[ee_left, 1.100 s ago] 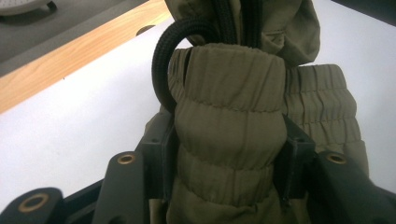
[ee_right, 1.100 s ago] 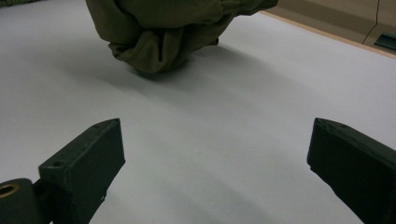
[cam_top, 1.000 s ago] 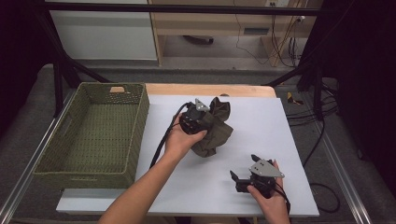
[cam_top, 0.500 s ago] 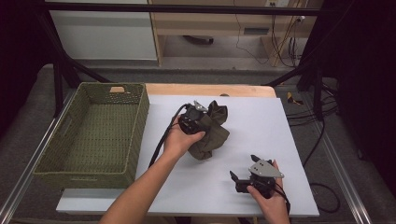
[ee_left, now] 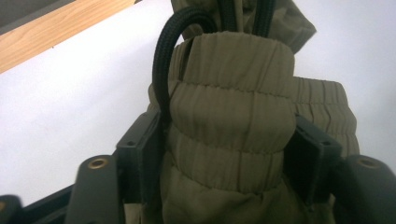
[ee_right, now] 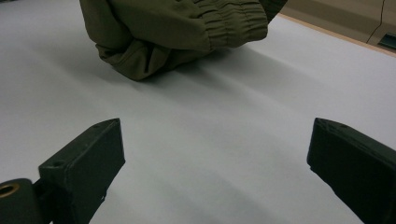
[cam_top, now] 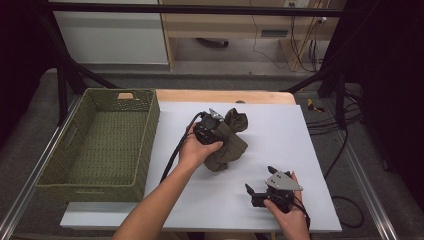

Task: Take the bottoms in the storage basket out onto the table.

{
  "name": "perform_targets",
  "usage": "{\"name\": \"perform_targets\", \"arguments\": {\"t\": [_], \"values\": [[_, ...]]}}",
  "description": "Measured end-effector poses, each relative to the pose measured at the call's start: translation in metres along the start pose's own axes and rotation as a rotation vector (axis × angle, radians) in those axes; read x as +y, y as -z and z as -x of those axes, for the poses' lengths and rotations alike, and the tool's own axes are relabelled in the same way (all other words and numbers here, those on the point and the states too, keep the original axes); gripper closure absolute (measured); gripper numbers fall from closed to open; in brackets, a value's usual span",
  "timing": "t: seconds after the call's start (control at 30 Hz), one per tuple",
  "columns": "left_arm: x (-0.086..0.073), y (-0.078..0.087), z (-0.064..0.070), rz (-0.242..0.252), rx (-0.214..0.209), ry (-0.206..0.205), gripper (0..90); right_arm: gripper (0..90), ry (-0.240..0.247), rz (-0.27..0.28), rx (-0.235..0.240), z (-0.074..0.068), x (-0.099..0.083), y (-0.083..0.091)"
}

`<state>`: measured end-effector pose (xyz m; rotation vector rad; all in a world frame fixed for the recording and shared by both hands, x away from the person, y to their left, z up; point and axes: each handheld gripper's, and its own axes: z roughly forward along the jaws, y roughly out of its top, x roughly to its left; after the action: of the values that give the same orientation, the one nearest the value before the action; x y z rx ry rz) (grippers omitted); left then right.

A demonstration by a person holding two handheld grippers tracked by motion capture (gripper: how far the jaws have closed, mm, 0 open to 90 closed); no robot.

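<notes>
A bunched olive garment (cam_top: 231,144) with an elastic waistband lies in the middle of the white tabletop (cam_top: 285,130). My left gripper (cam_top: 216,132) is shut on a thick fold of it, and the garment (ee_left: 233,93) bulges between both jaws of the left gripper (ee_left: 229,158). A black cord (ee_left: 161,60) loops over the cloth by one jaw. My right gripper (cam_top: 259,181) rests low on the table at the front right, open and holding nothing. From the right gripper (ee_right: 215,154) the garment (ee_right: 173,28) lies well ahead, apart from its jaws.
A green woven basket (cam_top: 148,145) stands at the left beside the white top. A wooden edge (cam_top: 225,96) runs along the back. A black cable (cam_top: 172,157) trails from my left gripper along the forearm.
My left gripper has shifted slightly toward the near side with the garment in it, and the bundle has sagged a little. The right gripper has stayed put.
</notes>
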<state>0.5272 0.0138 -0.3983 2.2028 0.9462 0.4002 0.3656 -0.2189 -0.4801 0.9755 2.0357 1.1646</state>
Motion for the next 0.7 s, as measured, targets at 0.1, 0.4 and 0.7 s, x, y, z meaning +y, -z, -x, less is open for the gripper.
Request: {"name": "perform_targets", "arguments": {"t": [0.1, 0.4, 0.7], "values": [[-0.0002, -0.0006, 0.001, -0.003, 0.0, 0.004, 30.5, 4.3, 0.003, 0.004, 0.0, 0.0, 0.0001, 0.0006], [0.0002, 0.0013, 0.0026, 0.003, -0.03, 0.011, 22.4, 4.4, 0.003, 0.001, -0.001, -0.0004, 0.0001, -0.0001], [0.0018, 0.0078, 0.0051, 0.021, -0.044, 0.018, 15.6, 4.4, 0.001, 0.005, -0.004, -0.0006, 0.0003, -0.0003]]}}
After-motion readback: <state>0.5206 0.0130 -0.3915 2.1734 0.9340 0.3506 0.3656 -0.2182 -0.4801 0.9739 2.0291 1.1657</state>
